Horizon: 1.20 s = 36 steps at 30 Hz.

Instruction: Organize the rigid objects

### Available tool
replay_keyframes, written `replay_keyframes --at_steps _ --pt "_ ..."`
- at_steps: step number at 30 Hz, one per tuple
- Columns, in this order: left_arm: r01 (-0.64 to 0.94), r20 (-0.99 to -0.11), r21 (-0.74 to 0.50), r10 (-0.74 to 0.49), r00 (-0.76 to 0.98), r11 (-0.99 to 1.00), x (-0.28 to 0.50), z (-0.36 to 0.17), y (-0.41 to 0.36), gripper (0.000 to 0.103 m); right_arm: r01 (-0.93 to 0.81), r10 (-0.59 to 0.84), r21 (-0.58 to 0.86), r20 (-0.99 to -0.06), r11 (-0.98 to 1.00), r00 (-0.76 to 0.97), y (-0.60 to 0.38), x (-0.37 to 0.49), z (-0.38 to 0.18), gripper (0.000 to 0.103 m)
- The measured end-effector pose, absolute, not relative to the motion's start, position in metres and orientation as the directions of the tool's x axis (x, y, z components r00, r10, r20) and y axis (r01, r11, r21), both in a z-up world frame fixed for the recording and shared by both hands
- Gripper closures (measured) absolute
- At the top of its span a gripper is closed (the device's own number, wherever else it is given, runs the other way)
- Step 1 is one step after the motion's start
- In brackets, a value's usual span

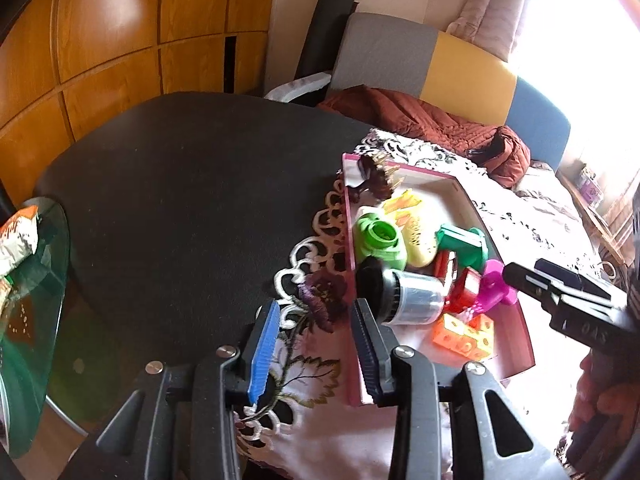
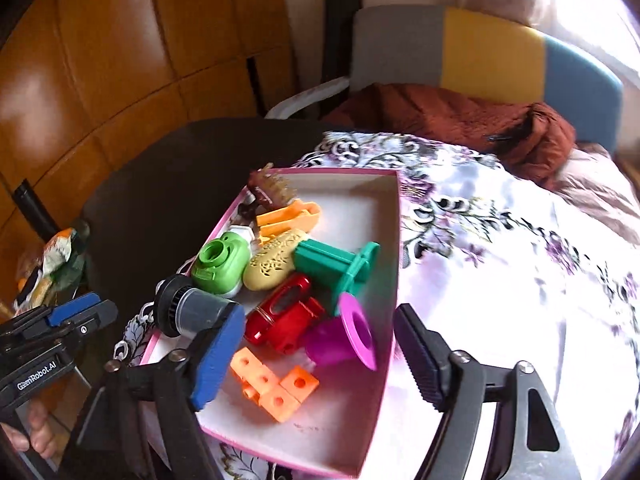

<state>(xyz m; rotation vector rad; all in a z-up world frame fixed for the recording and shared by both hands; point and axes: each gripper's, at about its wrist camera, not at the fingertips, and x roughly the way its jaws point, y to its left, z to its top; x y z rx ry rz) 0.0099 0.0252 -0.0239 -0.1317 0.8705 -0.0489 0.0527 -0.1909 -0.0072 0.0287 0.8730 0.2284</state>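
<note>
Floral tablecloth (image 2: 500, 240), pink-rimmed box (image 2: 394, 240) heaped with bright plastic toys; both tools apart, empty

- This is a lived-in room of a home, a bedroom or sitting room.
- Glossy wooden wardrobe panels (image 1: 112, 40) fill the far left wall.
- A chair with a grey, yellow and blue backrest (image 2: 480, 52) stands at the far side, with a rust-brown quilted jacket (image 2: 460, 120) heaped on its seat.
- Pale pink curtains (image 1: 500, 4) hang at the far right, beside a bright window.
- The desk (image 1: 180, 184) has a dark top, partly covered by a lace-edged floral cloth (image 2: 500, 240).
- A pink-rimmed box (image 2: 394, 240) of plastic toys and household bits sits on the cloth.
- A small round glass side table (image 1: 36, 320) at the near left carries snack packets (image 1: 18, 236).
</note>
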Motion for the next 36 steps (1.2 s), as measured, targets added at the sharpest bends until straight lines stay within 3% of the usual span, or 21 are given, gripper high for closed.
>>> replay_keyframes --at_steps 11,16,23,36 --pt "0.029 -0.699 -0.072 -0.071 0.712 0.997 -0.007 0.002 0.001 0.06 -0.068 0.108 0.085 -0.704 0.994 0.702 -0.199 0.017 -0.006 0.009" --pt "-0.015 -0.69 -0.05 -0.023 0.723 0.999 -0.013 0.008 -0.004 0.049 -0.053 0.086 0.069 -0.693 0.996 0.716 -0.198 0.009 -0.005 0.008" --pt "-0.058 -0.638 0.021 0.058 0.768 0.998 -0.024 0.013 -0.009 0.049 -0.048 0.096 0.088 -0.691 0.995 0.717 -0.198 0.001 -0.005 0.008" --pt "-0.064 -0.646 -0.056 0.013 0.763 0.996 -0.027 0.011 0.002 0.049 -0.049 0.09 0.079 -0.689 0.996 0.719 -0.193 -0.004 -0.005 0.008"
